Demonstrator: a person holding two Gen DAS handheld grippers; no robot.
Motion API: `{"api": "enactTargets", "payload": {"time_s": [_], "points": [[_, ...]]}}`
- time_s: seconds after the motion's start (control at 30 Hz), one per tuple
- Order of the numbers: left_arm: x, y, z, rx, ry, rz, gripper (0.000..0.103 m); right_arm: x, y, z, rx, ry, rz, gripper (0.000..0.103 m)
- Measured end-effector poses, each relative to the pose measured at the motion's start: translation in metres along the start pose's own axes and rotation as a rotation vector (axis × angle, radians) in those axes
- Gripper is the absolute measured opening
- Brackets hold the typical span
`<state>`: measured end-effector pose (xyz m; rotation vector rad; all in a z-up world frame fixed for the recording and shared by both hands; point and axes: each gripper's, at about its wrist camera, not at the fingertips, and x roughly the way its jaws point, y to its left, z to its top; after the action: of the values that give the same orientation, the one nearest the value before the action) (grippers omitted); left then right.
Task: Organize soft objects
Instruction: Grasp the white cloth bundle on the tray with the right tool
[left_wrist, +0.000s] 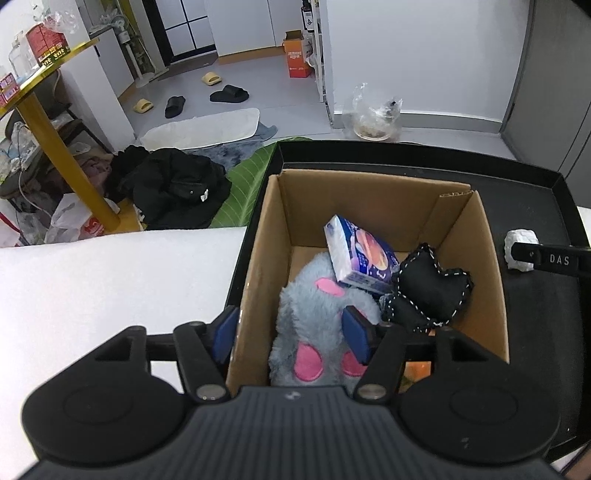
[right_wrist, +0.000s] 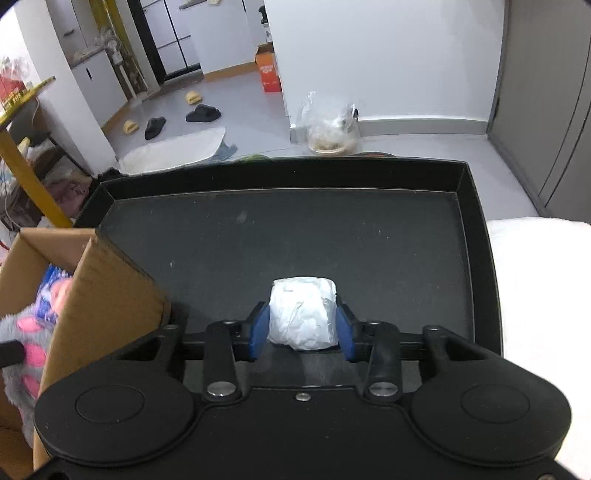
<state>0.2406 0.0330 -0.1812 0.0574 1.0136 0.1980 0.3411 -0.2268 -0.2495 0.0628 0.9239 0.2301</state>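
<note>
Step in hand: right gripper picking the white crumpled wad off the black tray. Wad sits on the tray floor toward the near right part, well clear of the far wall. Both blue pads are against its sides, jaws narrow, so it reads as gripped; wad not lifted yet, as far as I can tell.

Left gripper hangs over the near left wall of the cardboard box, jaws half-wide, nothing clamped; one pad outside the wall, the other over the grey plush toy. Box stands at the tray's left end, already holding the plush, a tissue pack and a black stitched cushion.

To do it well: keep the squeeze light, since the wad crushes easily. Lift straight up before going left, clear the box's right wall, release over the open far part. Left gripper should back off the box rim first to avoid a clash.
</note>
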Motion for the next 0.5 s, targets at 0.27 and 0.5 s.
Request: {"api": "enactTargets", "payload": {"time_s": [0.27,0.5], "points": [[-0.017,0.005,-0.004,-0.012,-0.009,0.003,0.061,-0.023,0.007,-0.003,-0.015,-0.009,0.015,0.037],[-0.031,0.014,-0.008,-0.038,-0.006,-0.011,0.061,-0.053,0.011,-0.003,0.004,-0.018,0.03,0.037]]}}
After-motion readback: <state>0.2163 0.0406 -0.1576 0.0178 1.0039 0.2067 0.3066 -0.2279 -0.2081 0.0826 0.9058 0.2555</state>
